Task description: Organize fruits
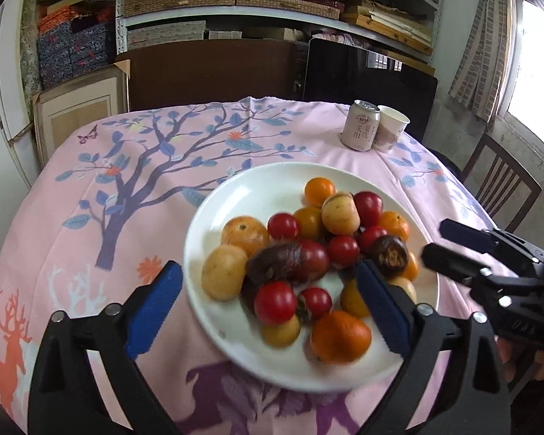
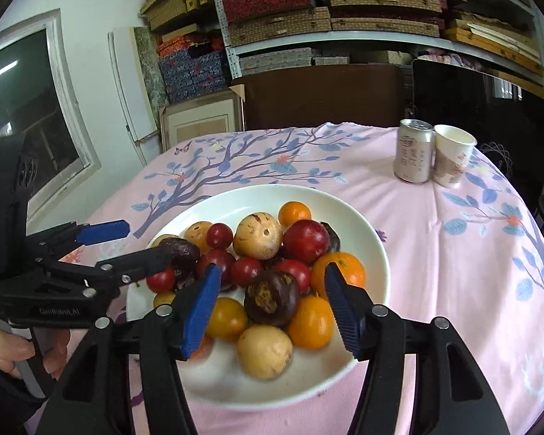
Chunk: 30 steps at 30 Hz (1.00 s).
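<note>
Left gripper (image 1: pixel 268 299) gapes wide, right gripper (image 2: pixel 272 308) about half open, both empty and hovering over the near side of the plate (image 1: pixel 214 217). All visible fruit (image 2: pixel 264 275) sits heaped on that 1 white plate on the pink cloth (image 1: pixel 127 217), none loose, so gathering looks done; any sorting by kind is left. Far corner: 1 can (image 2: pixel 415 156) and 1 cup (image 2: pixel 453 161), touching.

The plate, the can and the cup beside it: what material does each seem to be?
Plate: probably glazed ceramic, since it is white, smooth and faintly shiny; hard plastic is possible.
Can: thin metal, judging by its silvery rim and printed wall.
Cup: likely paper, with a matt printed wall and a rolled rim.
</note>
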Tool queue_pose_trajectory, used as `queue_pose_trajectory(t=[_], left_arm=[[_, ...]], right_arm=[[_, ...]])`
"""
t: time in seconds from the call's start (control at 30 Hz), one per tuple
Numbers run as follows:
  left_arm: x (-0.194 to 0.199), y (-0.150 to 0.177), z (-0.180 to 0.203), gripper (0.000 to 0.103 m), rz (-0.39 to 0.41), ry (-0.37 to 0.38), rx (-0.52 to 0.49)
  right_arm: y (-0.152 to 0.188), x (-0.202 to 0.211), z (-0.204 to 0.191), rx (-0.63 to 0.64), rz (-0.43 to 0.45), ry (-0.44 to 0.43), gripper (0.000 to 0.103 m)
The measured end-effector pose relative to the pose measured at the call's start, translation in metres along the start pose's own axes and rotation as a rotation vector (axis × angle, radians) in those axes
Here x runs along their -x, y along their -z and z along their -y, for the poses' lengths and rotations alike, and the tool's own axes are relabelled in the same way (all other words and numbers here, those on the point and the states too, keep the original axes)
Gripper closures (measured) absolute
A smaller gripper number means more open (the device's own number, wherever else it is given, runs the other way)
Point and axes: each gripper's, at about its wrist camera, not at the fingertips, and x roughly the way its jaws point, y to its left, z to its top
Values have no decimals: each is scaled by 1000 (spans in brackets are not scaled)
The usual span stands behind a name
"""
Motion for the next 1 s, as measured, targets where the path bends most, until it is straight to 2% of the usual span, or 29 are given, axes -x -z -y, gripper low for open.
queue_pose_trajectory(t=[0.03, 0.1, 0.3, 0.5, 0.73, 1.0], left_arm=[[8, 8, 0, 5, -2, -7, -2], [28, 27, 3, 5, -11, -21, 6], [99, 87, 16, 5, 21, -57, 35], [171, 138, 27, 5, 62, -107, 74], [243, 178, 45, 5, 120, -134, 42], [290, 206, 62, 5, 151, -177, 27]], right_arm=[[6, 11, 1, -8, -1, 12, 37], [23, 38, 1, -26, 5, 20, 23], [78, 111, -6, -64, 13, 41, 4], [122, 181, -24, -78, 66, 89, 4], [152, 248, -47, -55, 142, 111, 4], [173, 291, -68, -30, 197, 124, 4]])
